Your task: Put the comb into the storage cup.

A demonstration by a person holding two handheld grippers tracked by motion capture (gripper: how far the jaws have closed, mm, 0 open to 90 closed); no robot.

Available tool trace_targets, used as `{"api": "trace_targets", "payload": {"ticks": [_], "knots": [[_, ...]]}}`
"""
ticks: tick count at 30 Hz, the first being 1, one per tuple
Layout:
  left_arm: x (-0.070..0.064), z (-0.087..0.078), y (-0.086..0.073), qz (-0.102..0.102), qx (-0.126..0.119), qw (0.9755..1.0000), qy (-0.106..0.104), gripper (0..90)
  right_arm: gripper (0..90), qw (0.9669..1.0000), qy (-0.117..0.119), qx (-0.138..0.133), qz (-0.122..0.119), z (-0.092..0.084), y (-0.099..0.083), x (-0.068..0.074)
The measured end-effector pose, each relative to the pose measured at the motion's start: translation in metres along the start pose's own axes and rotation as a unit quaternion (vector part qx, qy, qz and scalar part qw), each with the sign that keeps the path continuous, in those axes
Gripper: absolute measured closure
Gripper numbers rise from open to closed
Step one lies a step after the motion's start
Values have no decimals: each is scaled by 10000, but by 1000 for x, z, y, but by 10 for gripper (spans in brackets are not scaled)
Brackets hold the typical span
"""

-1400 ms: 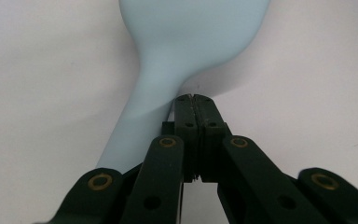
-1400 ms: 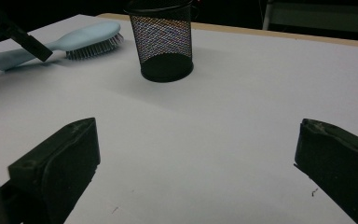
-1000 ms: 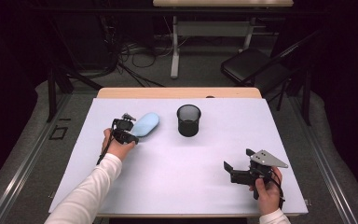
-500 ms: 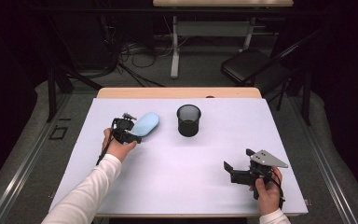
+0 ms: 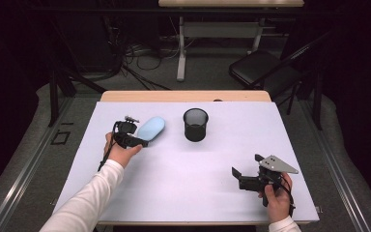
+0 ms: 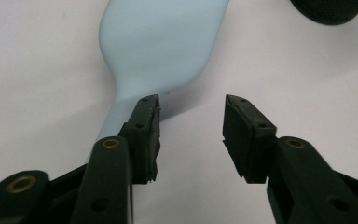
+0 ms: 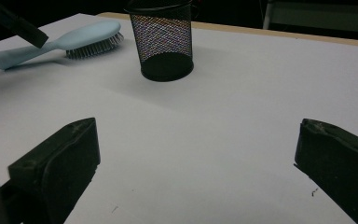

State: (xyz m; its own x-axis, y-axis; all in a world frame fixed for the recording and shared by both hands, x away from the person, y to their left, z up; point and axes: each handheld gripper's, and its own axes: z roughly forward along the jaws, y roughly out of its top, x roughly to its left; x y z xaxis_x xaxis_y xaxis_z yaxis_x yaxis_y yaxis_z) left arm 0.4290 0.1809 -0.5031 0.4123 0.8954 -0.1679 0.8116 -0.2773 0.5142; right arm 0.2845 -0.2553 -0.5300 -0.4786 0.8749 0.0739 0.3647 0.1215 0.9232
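A person sits at a white table and holds a two-jaw gripper in each hand. The left forearm, in a white sleeve, reaches diagonally forward from the bottom left. Its hand grasps the left gripper low over the table, pointing toward the table's far right. A light blue hairbrush lies bristles down on the table, its handle running back toward that gripper. In the left gripper view, the left gripper has its jaws partly apart; they have just been opening. The hairbrush handle lies beside and partly behind the left-hand jaw, not between the pads, so the brush is released and rests on the table.

A black mesh pencil cup stands upright just to the right of the brush head, near the middle of the table's far half.

The right hand rests near the table's front right corner, well apart from the brush. It holds the right gripper level, pointing left, with its jaws spread wide around nothing.
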Motion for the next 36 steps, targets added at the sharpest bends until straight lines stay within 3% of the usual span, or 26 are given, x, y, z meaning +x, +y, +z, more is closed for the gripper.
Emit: {"api": "trace_targets", "payload": {"ticks": [13,17,26,29,36], "knots": [[4,-9,1,75,-338,9993,-154,428,0,10000,7,26,-20,0,0,0],[4,-12,2,89,-440,9989,-154,408,0,10000,3,32,-18,0,0,0],[7,-22,6,339,-677,9971,-111,371,0,10000,0,31,-24,0,0,0],[8,-26,7,382,-750,9965,-10,353,0,10000,0,51,-30,0,0,0],[11,-32,7,129,-777,9965,-278,348,0,10000,-4,25,-19,1,0,0]]}}
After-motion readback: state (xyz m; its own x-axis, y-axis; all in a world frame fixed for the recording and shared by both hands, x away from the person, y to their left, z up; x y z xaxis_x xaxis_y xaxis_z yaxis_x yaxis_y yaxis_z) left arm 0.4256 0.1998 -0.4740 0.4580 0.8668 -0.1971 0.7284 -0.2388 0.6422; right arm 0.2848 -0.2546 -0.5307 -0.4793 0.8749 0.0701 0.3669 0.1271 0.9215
